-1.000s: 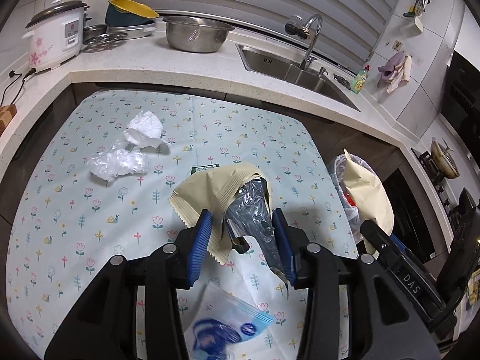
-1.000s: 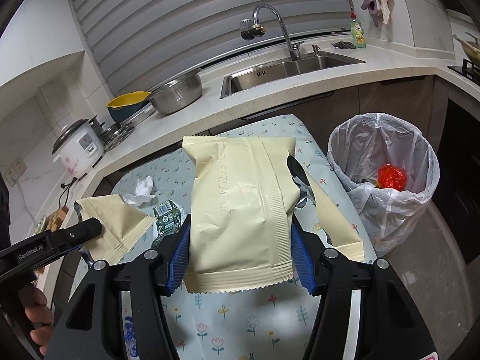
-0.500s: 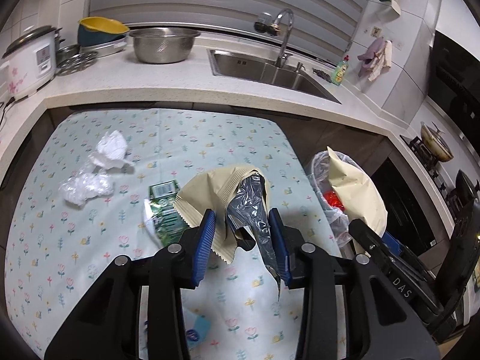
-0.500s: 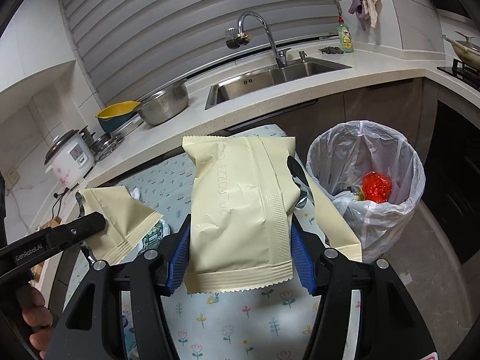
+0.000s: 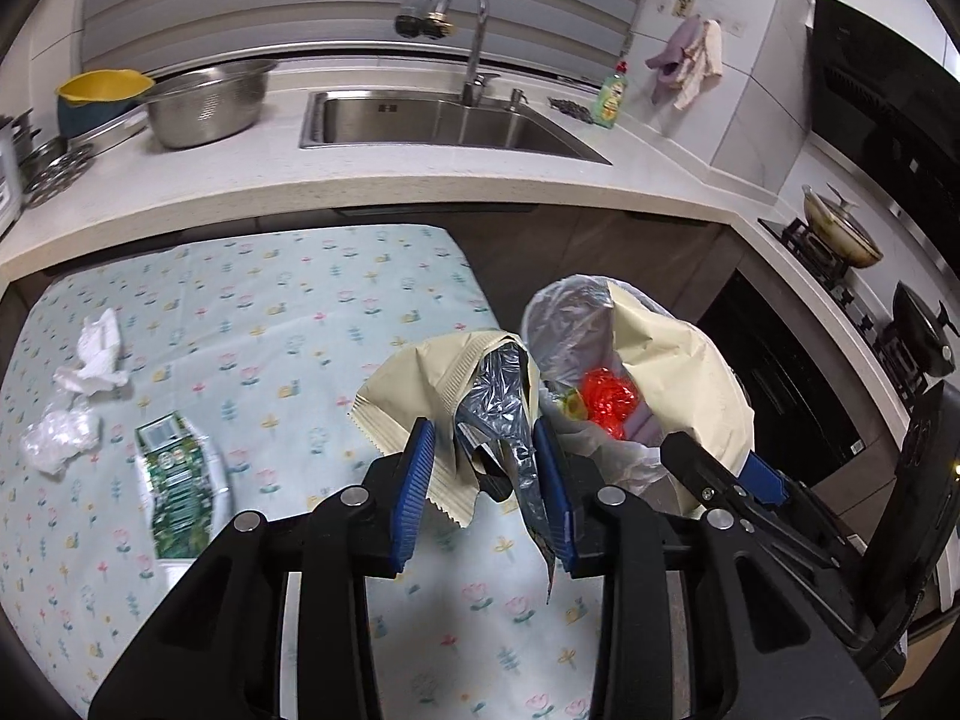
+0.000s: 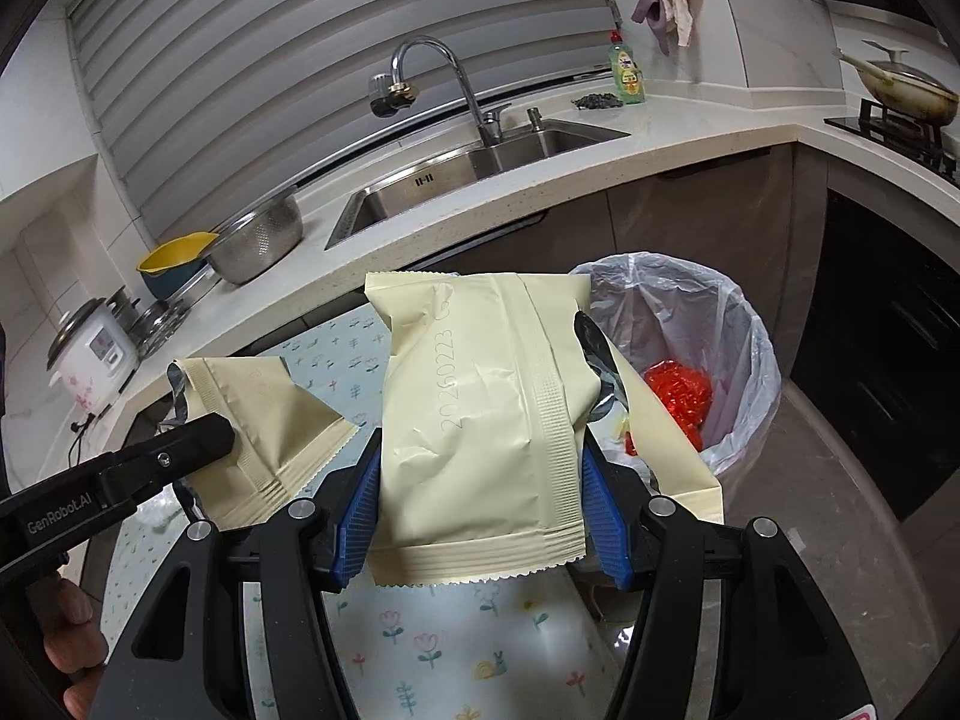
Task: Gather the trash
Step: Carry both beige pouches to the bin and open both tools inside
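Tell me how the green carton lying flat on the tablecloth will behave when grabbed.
The green carton looks flattened and creased, so it is probably light and would bend rather than resist. Lying flat on the tablecloth, it should not roll, but its low edge may be hard to pinch and it could slide when pushed.

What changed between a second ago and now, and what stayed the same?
Both grippers carried their cream wrappers off the table toward the lined trash bin, which now sits nearer in both views. The left gripper tightened a little on its torn cream wrapper; the right gripper kept the same grip on the larger cream wrapper. Nothing was released. The tissue, clear plastic and green packet stayed on the table.
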The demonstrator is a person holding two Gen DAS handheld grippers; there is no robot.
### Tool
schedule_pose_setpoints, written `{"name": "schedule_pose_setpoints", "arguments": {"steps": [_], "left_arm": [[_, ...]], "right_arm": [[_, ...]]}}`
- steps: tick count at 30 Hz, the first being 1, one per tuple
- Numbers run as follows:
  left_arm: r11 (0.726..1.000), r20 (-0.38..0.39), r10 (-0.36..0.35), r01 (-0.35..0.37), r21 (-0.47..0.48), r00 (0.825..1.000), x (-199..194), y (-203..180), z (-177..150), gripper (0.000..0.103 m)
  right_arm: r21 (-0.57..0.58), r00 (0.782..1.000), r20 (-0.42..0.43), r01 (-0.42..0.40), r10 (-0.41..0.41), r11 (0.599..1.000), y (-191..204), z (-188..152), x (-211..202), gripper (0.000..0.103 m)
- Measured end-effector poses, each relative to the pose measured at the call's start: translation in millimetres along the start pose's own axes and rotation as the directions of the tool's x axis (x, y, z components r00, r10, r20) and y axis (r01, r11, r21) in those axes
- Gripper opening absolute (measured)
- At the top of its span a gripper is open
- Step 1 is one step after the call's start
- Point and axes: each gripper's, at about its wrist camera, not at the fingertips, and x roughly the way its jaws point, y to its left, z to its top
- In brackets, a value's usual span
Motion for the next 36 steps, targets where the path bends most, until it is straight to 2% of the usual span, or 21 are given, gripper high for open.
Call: {"name": "schedule_pose_setpoints", "arguments": {"steps": [15, 25, 28, 29, 30, 32, 34, 36], "left_arm": [[0.994, -0.059, -0.031, 0.037, 0.100, 0.998, 72, -62, 15, 0.033], [0.989, -0.100, -0.069, 0.082, 0.124, 0.993, 111, -82, 35, 0.033], [0.987, -0.096, -0.088, 0.099, 0.126, 0.992, 118, -83, 42, 0.035], [0.986, -0.094, -0.092, 0.103, 0.128, 0.991, 119, -83, 44, 0.043], [0.986, -0.090, -0.101, 0.112, 0.126, 0.991, 120, -84, 46, 0.056], [0.986, -0.075, -0.106, 0.115, 0.123, 0.992, 119, -84, 49, 0.070], [0.985, -0.058, -0.108, 0.114, 0.126, 0.992, 116, -84, 51, 0.075], [0.986, -0.055, -0.108, 0.115, 0.124, 0.993, 115, -84, 53, 0.076]], "right_arm": [[0.036, 0.998, -0.006, 0.055, -0.055, 0.998, -60, 25, 40, 0.057], [0.049, 0.996, -0.018, 0.088, -0.088, 0.995, -83, 40, 66, 0.058], [0.052, 0.995, -0.026, 0.096, -0.094, 0.994, -86, 43, 73, 0.061], [0.053, 0.995, -0.024, 0.100, -0.099, 0.994, -87, 43, 73, 0.061], [0.055, 0.994, -0.022, 0.104, -0.103, 0.993, -87, 44, 74, 0.063], [0.061, 0.994, -0.012, 0.106, -0.105, 0.993, -86, 44, 73, 0.071], [0.061, 0.994, -0.001, 0.112, -0.112, 0.992, -85, 46, 71, 0.072], [0.060, 0.993, 0.001, 0.114, -0.115, 0.992, -85, 48, 70, 0.072]]}}
